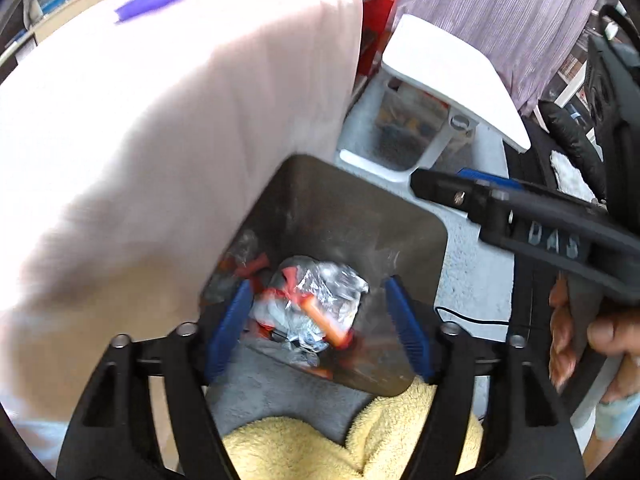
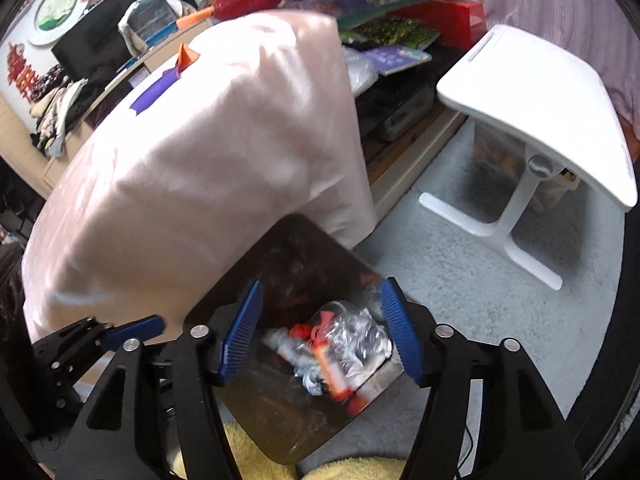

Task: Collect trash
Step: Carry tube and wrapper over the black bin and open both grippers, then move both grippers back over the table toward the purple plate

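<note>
A dark square trash bin (image 1: 416,232) stands on the floor beside a pink-covered table (image 1: 160,120). Inside it lies crumpled clear plastic trash (image 1: 320,300) with orange and red pieces. My left gripper (image 1: 318,324) is open and empty, hovering over the bin. My right gripper (image 2: 320,332) is also open and empty above the same bin (image 2: 288,256), over the clear plastic trash (image 2: 352,340). The right gripper shows in the left wrist view (image 1: 520,216) at the right. The left gripper shows in the right wrist view (image 2: 132,330) at lower left.
A purple strip (image 2: 154,94) and an orange scrap (image 2: 187,56) lie on the pink cover. A white side table (image 2: 540,120) stands on the grey carpet (image 2: 460,288). A yellow fluffy towel (image 1: 360,444) lies near the bin. Cluttered shelves stand behind.
</note>
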Available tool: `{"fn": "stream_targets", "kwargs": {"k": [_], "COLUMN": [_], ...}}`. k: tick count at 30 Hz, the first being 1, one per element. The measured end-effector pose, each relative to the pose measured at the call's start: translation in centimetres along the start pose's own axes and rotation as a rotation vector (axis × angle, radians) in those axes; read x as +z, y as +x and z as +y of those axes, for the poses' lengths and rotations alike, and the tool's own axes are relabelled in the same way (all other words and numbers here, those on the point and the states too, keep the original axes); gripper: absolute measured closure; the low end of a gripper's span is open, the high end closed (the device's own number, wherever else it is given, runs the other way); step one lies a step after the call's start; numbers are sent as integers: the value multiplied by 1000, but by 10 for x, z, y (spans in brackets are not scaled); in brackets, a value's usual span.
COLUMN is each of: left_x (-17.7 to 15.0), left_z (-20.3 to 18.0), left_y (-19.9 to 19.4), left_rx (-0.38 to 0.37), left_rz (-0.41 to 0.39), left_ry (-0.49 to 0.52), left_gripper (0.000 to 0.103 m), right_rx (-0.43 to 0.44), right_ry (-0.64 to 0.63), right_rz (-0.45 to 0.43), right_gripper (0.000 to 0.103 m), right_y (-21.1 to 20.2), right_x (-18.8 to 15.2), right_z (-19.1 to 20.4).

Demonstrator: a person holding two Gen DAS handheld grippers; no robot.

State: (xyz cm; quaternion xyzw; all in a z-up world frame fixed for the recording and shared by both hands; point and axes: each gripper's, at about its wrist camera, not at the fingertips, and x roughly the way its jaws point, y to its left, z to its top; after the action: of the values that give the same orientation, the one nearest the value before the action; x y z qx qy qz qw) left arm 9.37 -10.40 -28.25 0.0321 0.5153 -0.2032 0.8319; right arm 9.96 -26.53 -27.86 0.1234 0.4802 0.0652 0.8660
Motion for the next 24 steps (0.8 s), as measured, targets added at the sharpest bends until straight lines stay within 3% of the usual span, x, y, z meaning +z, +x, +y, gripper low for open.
{"fn": "stream_targets", "kwargs": {"k": [6, 12, 19, 24], "left_x": [6, 29, 86, 127], "left_z": [16, 45, 91, 104], "left_y": [-65, -106, -109, -78], "left_rx": [22, 97, 177, 178], "left_rz": [-125, -197, -210, -181], "left_ry": [-4, -13, -57, -47], "left_gripper": [16, 11, 10, 10], "right_rx": [-3, 25, 17, 15], "right_ry": [-9, -70, -132, -123], "right_rz": [-134, -214, -221, -196], "right_gripper": [18, 16, 16, 14], "right_y": [-47, -69, -54, -30], "right_x": [24, 60, 107, 138], "right_z": [14, 45, 82, 88]}}
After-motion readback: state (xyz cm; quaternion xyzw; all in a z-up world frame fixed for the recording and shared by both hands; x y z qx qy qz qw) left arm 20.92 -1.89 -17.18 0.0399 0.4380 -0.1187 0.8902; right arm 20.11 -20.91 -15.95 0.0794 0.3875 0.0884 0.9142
